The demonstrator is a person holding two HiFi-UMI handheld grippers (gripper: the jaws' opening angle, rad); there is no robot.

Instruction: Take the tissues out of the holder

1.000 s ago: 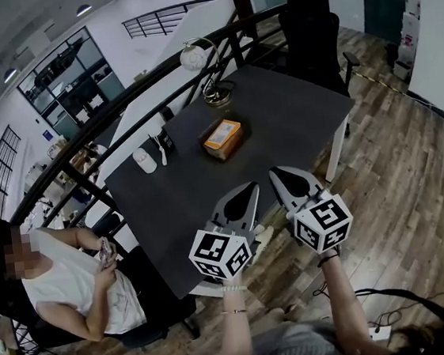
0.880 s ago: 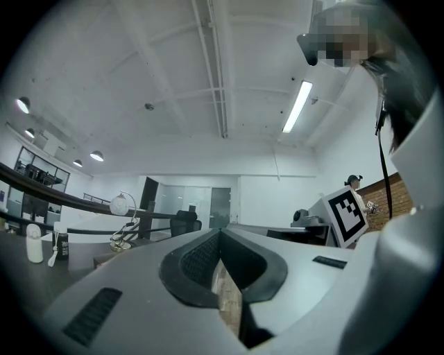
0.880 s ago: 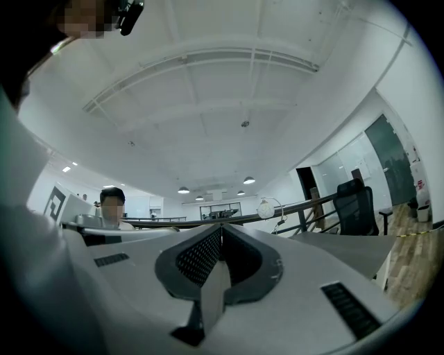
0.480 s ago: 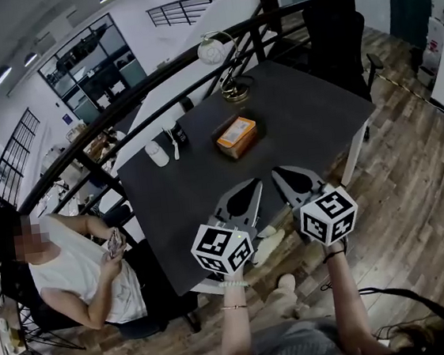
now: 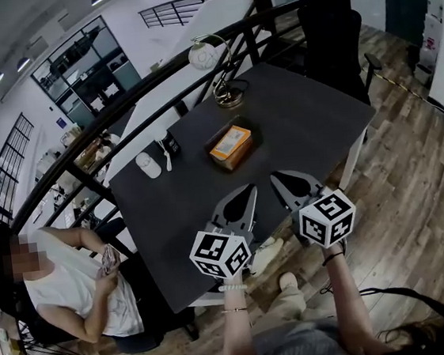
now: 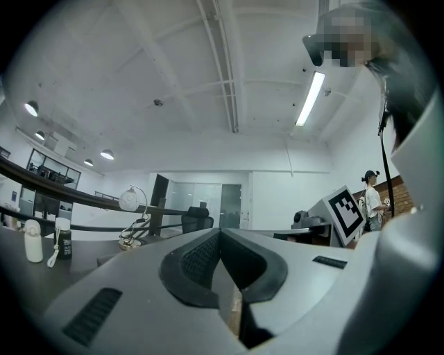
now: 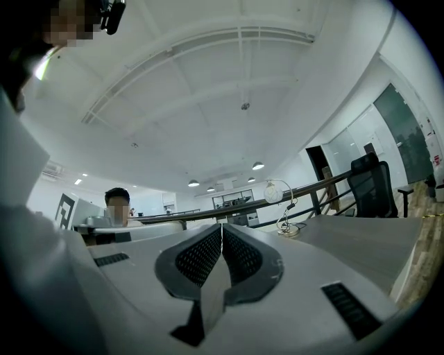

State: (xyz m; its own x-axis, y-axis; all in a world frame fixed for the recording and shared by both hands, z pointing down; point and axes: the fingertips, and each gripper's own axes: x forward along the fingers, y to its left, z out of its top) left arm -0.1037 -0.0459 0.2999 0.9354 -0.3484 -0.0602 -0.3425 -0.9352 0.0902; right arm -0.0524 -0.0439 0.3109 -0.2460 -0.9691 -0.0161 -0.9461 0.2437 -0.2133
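Left gripper (image 5: 246, 191), right gripper (image 5: 279, 179): fingers closed, empty. Brown wooden tissue holder (image 5: 241, 154) well ahead of fingers. Risk: unbraced holder may lift with orange-topped tissues (image 5: 227, 138).

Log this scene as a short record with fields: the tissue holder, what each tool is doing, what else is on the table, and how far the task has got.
table: dark tabletop beside a black railing
tissue holder: brown box with an orange pack on top, mid-table, nothing touching it
left tool: shut, empty, over the near table edge, short of the holder
right tool: shut, empty, beside the left tool
other items: globe lamp, white bottle, small dark container, all on the far side
bystander: seated person off the table's left end
task status: not started
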